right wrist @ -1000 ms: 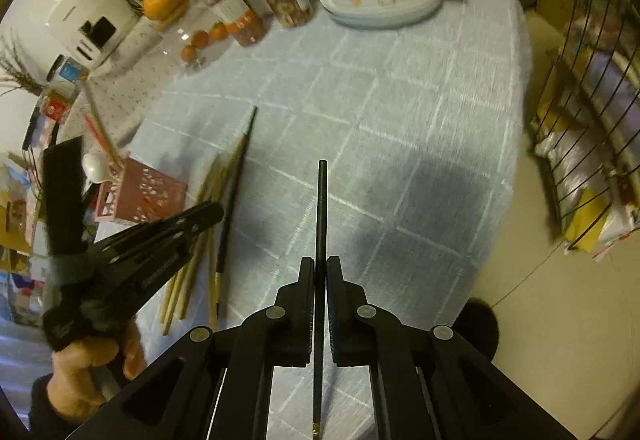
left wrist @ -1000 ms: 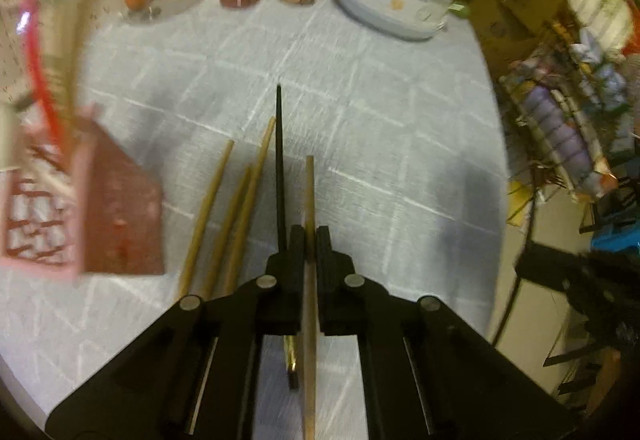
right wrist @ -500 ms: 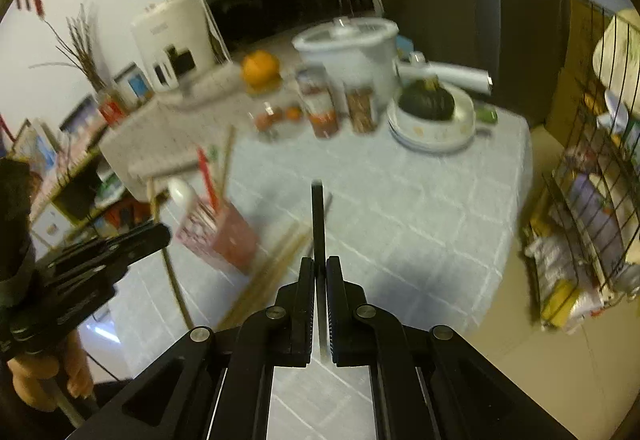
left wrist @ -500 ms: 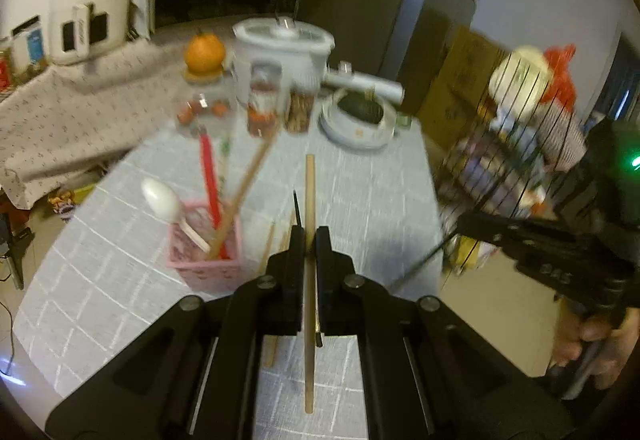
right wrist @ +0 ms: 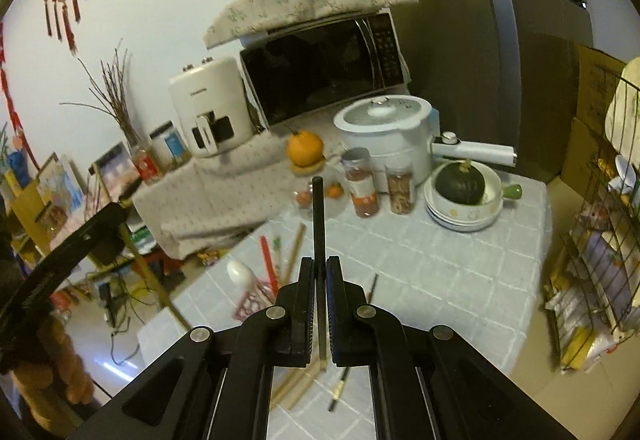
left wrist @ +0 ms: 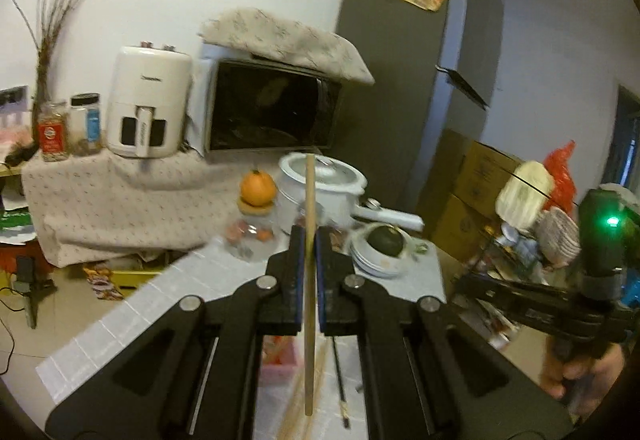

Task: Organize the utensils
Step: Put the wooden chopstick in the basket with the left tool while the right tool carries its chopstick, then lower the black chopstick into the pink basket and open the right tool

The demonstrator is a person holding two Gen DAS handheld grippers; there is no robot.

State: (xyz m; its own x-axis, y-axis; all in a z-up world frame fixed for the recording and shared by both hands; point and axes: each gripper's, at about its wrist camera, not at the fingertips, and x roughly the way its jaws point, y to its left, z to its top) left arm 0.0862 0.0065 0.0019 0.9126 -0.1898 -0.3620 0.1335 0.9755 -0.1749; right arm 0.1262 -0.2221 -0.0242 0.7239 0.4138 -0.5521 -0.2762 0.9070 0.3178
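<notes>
**Op:** While both tools hung well above the grey checked tablecloth (right wrist: 460, 272), I had each one loaded. L gripper (left wrist: 307, 240) was clamped tight on a pale wooden chopstick (left wrist: 309, 280), stick running straight along the jaws w/ its tip poking past them. R gripper (right wrist: 319, 272) was pinched shut on a thin black chopstick (right wrist: 318, 215), same lengthwise hold.

**Sup:** Where was the holder?

**Op:** Pink perforated plastic utensil basket (right wrist: 256, 300) sat low-left of the R jaws in the right wrist view, on the cloth. It already had a white spoon (right wrist: 240, 274), a red stick (right wrist: 269, 264) and a tan chopstick (right wrist: 294, 248) standing in it. In the left wrist view only a pink corner showed under the jaws, blurred. Loose chopsticks on the cloth (right wrist: 300, 384) lay just beside the basket, plus another black one (right wrist: 372, 286).

**Sup:** So how'd you judge the drop?

**Op:** My read: go one at a time. Tip the stick near vertical over the basket's open top, lower the end inside past the rim, then release. Letting go high would prob bounce it out or knock the spoon. Also kept in mind the two tools were near each other, so I'd stagger them to avoid a clash. Grip looked centred, so no re-grasp needed imo.
</notes>
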